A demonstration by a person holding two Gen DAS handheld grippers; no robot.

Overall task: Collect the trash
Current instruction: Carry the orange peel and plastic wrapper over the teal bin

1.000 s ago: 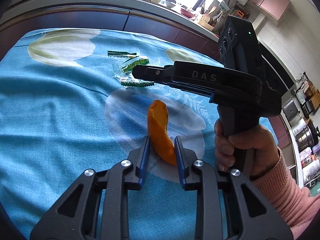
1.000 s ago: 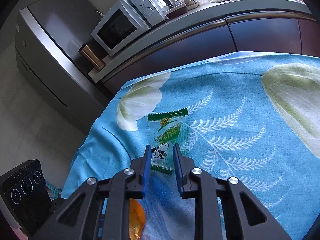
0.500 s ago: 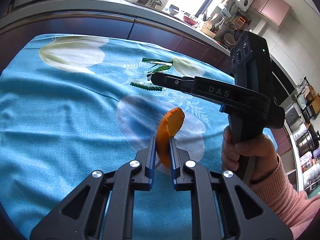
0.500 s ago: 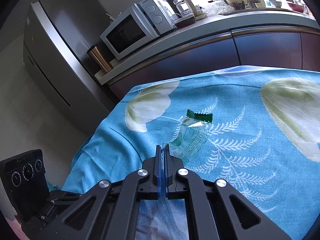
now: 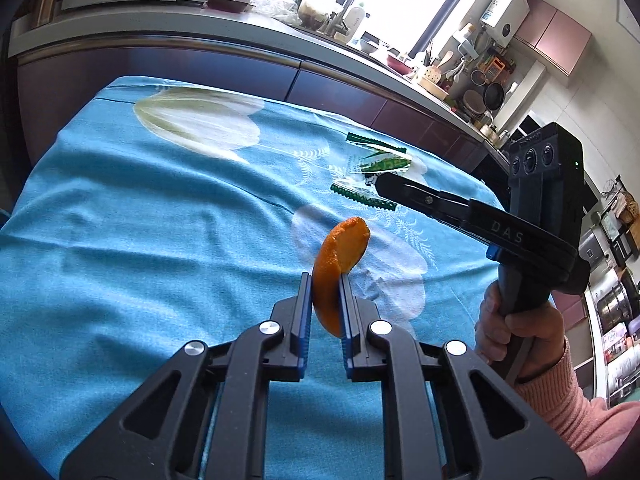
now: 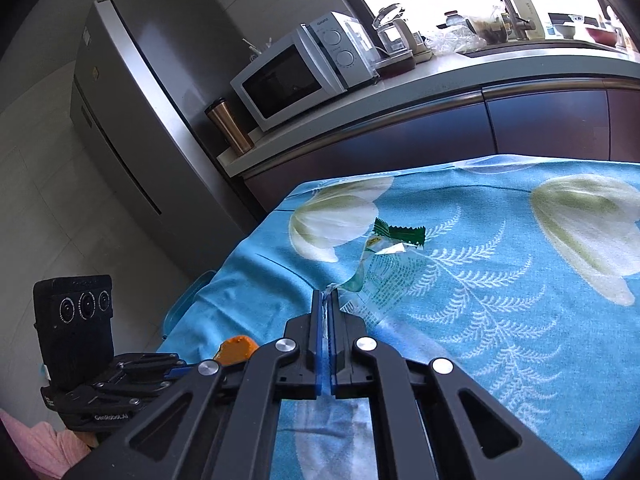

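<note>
My left gripper [image 5: 325,284] is shut on an orange peel [image 5: 338,256] and holds it lifted above the blue flowered tablecloth [image 5: 140,208]. My right gripper [image 6: 327,300] is shut on the corner of a clear snack wrapper with green edges [image 6: 384,264], raised off the cloth. In the left wrist view the right gripper [image 5: 382,182] pinches the wrapper [image 5: 376,164] beyond the peel. In the right wrist view the peel [image 6: 236,350] and the left gripper [image 6: 132,372] show at lower left.
A kitchen counter [image 6: 440,76] with a microwave [image 6: 304,68], a copper tumbler [image 6: 228,126] and a kettle runs behind the table. A grey fridge [image 6: 132,100] stands to the left. The table's edge [image 6: 224,268] drops to the tiled floor.
Both grippers closed over the last second: the left on the peel, the right on the wrapper. Both items have since been lifted off the cloth.
</note>
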